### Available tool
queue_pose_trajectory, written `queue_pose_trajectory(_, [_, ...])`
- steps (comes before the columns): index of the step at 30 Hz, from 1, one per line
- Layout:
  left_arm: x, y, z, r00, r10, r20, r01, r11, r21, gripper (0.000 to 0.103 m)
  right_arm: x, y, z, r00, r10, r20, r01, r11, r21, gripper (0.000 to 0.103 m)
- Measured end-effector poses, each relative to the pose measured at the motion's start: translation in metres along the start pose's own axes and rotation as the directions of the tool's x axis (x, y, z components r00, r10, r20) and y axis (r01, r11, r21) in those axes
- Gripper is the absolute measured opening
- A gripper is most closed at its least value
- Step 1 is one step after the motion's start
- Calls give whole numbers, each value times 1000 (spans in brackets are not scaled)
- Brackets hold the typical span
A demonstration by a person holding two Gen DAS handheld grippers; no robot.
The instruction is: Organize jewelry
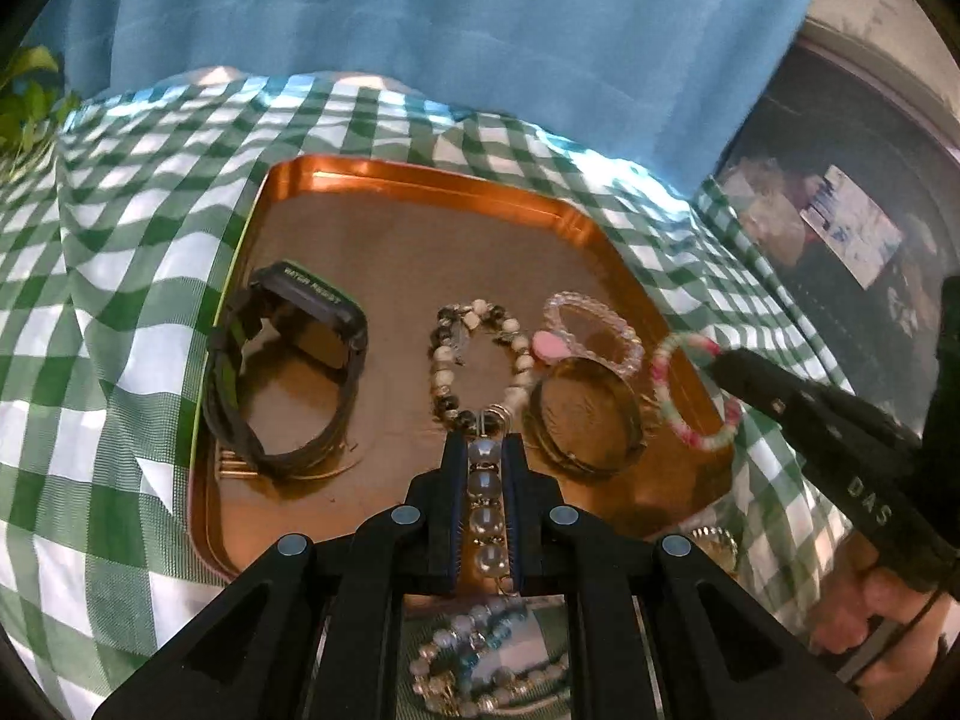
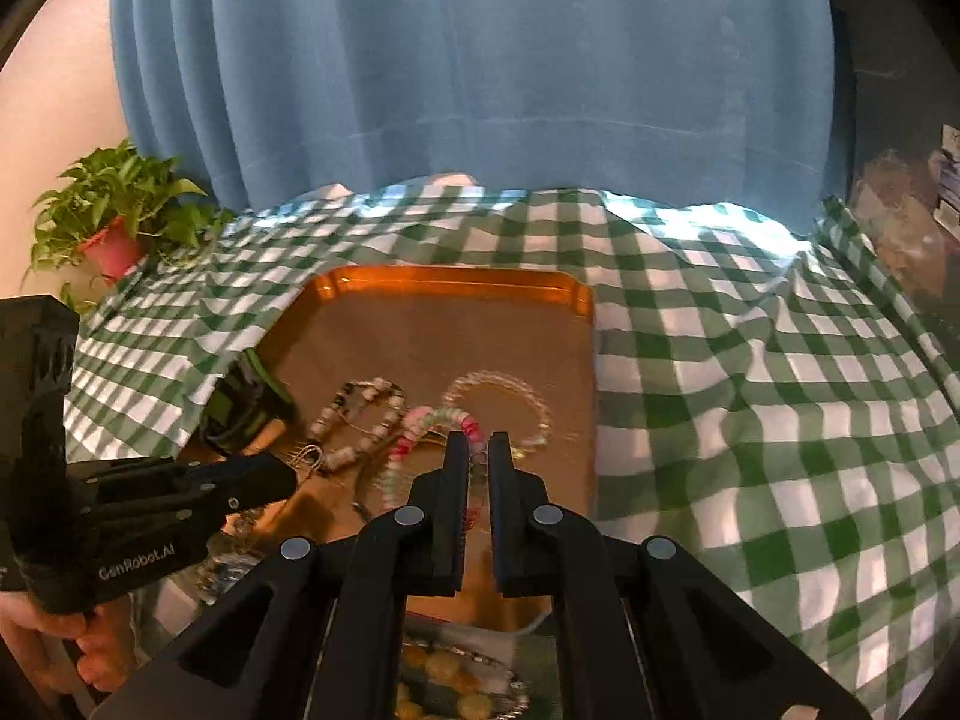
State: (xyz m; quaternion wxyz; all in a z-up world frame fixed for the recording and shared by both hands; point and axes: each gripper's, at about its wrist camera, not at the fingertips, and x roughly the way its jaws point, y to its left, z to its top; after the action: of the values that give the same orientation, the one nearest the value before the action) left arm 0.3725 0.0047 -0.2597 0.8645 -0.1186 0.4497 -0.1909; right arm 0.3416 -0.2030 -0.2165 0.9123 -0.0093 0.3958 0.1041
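Observation:
A copper tray (image 1: 420,171) lies on a green checked cloth. On it are a black watch (image 1: 312,306), a black-and-white bead bracelet (image 1: 444,354), a clear crystal bracelet (image 1: 624,324) with a pink charm, and a gold bangle (image 1: 540,420). My left gripper (image 1: 485,441) is shut on a strand of round pearly beads (image 1: 485,483), low over the tray's near part. My right gripper (image 2: 478,441) is shut on a pink-and-green bead bracelet (image 2: 414,429) that hangs at the tray's right rim. In the left wrist view the right gripper (image 1: 729,363) comes in from the right.
More beaded jewelry (image 1: 480,660) lies heaped just in front of the tray, under my fingers. A potted plant (image 2: 114,246) stands at the table's far left. A blue curtain (image 2: 480,90) hangs behind. Dark clutter (image 1: 840,228) sits off the table's right.

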Motion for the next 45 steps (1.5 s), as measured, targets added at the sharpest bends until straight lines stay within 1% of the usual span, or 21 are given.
queue_pose_trajectory(3, [5, 1, 1, 999, 40, -8, -40, 999, 2, 12, -2, -3, -2, 999, -34, -2, 34, 999, -26, 5])
queue_pose_trajectory(5, [5, 2, 1, 999, 52, -10, -52, 999, -2, 12, -1, -3, -5, 996, -84, -7, 83, 995, -59, 5])
queue_pose_trajectory(7, [4, 4, 1, 998, 55, -13, -56, 998, -7, 12, 1, -5, -7, 995, -97, -18, 95, 993, -64, 5])
queue_pose_trajectory(9, [4, 2, 1, 998, 62, -14, -62, 998, -2, 12, 4, -6, -7, 996, -80, -32, 78, 995, -57, 5])
queue_pose_trajectory(12, [3, 1, 1, 998, 68, -13, -68, 998, 1, 12, 7, -1, -9, 996, -81, -32, 78, 993, -85, 5])
queue_pose_trajectory(17, [4, 8, 2, 999, 27, -24, -28, 999, -46, 12, 19, 1, -15, 994, -89, -56, 84, 992, -90, 5])
queue_pose_trajectory(19, [4, 8, 1, 999, 32, -23, -33, 999, -41, 12, 23, 1, -16, 994, -87, -66, 81, 993, -90, 5])
queue_pose_trajectory(22, [3, 8, 2, 999, 46, -19, -46, 999, -22, 12, 26, 2, -17, 992, -108, -67, 101, 990, -101, 5])
queue_pose_trajectory(26, [3, 7, 1, 998, 56, -14, -56, 998, -14, 13, 34, 4, -19, 992, -90, -94, 80, 991, -106, 5])
queue_pose_trajectory(30, [3, 5, 1, 997, 71, -17, -72, 997, -15, 14, 32, 2, -18, 994, -75, -81, 69, 995, -76, 5])
queue_pose_trajectory(31, [2, 3, 1, 996, 82, -18, -82, 997, -7, 17, 31, 1, -18, 994, -75, -80, 70, 995, -68, 6])
queue_pose_trajectory(32, [2, 2, 0, 996, 89, -18, -89, 996, 4, 24, 31, 1, -17, 994, -74, -78, 69, 995, -67, 7])
queue_pose_trajectory(33, [1, 0, 0, 996, 93, -17, -93, 996, 12, 29, 29, 1, -17, 994, -76, -73, 71, 995, -67, 12])
queue_pose_trajectory(34, [0, -2, -1, 995, 100, -14, -100, 995, 20, 47, 29, 0, -16, 994, -80, -72, 75, 995, -67, 15])
queue_pose_trajectory(35, [-1, -3, -1, 994, 109, -12, -109, 994, 21, 68, 29, -1, -16, 994, -81, -73, 77, 995, -61, 23])
queue_pose_trajectory(36, [-4, -5, -3, 993, 118, -4, -118, 993, 20, 74, 28, -3, -17, 994, -77, -73, 74, 996, -50, 28])
queue_pose_trajectory(40, [-17, -12, -9, 994, 107, 14, -107, 994, 32, 77, 24, -6, -18, 997, -40, -72, 39, 999, -16, 34])
queue_pose_trajectory(42, [-23, -17, -12, 994, 110, 21, -111, 992, 52, 77, 17, -5, -19, 998, -23, -55, 23, 1000, -5, 45])
queue_pose_trajectory(43, [-26, -19, -14, 993, 115, 23, -117, 991, 60, 77, 15, -4, -19, 998, -29, -48, 29, 1000, -5, 51])
queue_pose_trajectory(44, [-28, -20, -15, 993, 117, 25, -119, 991, 63, 77, 11, -3, -19, 999, -38, -33, 38, 999, -7, 60])
queue_pose_trajectory(45, [-32, -22, -17, 993, 116, 30, -118, 991, 68, 77, 5, -2, -19, 999, -37, -14, 37, 999, -7, 61])
